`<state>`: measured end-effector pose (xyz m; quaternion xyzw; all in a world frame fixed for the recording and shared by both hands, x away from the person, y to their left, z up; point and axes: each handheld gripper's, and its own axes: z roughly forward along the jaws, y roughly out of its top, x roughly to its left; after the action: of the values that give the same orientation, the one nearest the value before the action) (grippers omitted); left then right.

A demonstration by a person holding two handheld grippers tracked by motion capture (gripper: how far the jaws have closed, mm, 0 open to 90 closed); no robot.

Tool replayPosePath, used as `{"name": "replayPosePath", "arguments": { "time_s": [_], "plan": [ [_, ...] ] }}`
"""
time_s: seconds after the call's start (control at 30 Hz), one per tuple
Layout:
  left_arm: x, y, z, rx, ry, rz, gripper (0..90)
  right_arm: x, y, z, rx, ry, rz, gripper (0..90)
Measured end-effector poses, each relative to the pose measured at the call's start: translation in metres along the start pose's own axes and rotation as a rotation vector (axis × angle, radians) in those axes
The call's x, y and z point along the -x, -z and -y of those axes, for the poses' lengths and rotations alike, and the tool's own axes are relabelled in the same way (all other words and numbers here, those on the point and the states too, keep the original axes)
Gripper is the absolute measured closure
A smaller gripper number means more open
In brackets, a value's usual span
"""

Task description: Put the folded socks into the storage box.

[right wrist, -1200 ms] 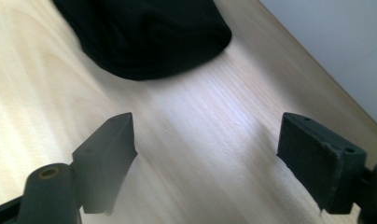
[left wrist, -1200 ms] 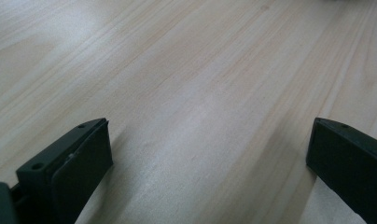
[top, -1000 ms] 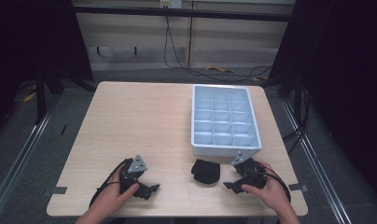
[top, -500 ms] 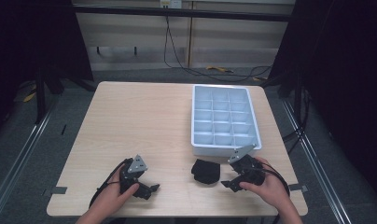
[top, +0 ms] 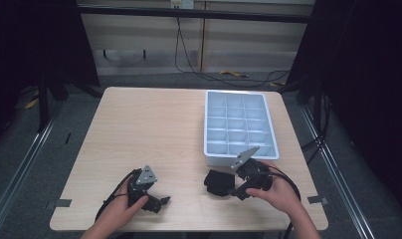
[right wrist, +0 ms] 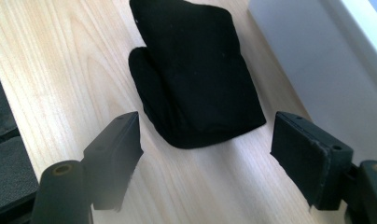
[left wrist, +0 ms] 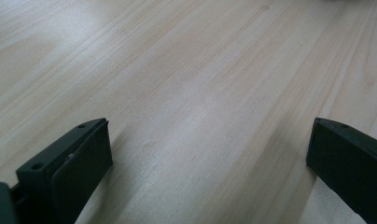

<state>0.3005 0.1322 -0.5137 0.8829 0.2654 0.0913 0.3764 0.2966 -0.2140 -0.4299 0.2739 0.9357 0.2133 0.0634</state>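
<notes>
Near the front edge of the table, we hold our right gripper with its jaws spread wide and nothing between them. They have just been closing a little. The black cloth lies folded flat on the wood, just ahead of the jaws at 12 o'clock, not touched yet. We think the jaws stay wide so they can fit around the thick fold. The tray sits just past the cloth, at about 1 o'clock, maybe so the cloth has a short way to go. Our left gripper rests low over bare wood, well apart at 9 o'clock, jaws spread too, out of the way.
</notes>
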Motion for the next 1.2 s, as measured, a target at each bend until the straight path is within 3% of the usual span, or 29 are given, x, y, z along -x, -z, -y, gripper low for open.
{"name": "replayPosePath", "arguments": {
  "time_s": [0.33,0.57,0.8,1.07,1.17,1.2],
  "plan": [
    [0.0,0.0,0.0,0.0,0.0,0.0,0.0,-0.002,-0.009,-0.018,-0.026,0.03,-0.003,24.7],
    [0.0,0.0,0.0,0.0,0.0,0.0,0.0,-0.008,-0.015,-0.029,-0.069,0.08,-0.04,30.0],
    [0.0,0.0,0.0,0.0,0.0,0.0,0.0,-0.011,-0.024,-0.032,-0.126,0.109,-0.055,42.4],
    [0.0,0.0,0.0,0.0,0.001,0.0,0.0,-0.01,-0.028,-0.034,-0.155,0.13,-0.057,53.0],
    [0.0,0.0,0.0,0.0,0.001,0.0,0.0,-0.011,-0.029,-0.036,-0.171,0.127,-0.042,55.5],
    [0.0,0.0,0.0,0.0,0.001,0.0,0.0,-0.011,-0.031,-0.038,-0.195,0.13,-0.033,60.3]
  ]
}}
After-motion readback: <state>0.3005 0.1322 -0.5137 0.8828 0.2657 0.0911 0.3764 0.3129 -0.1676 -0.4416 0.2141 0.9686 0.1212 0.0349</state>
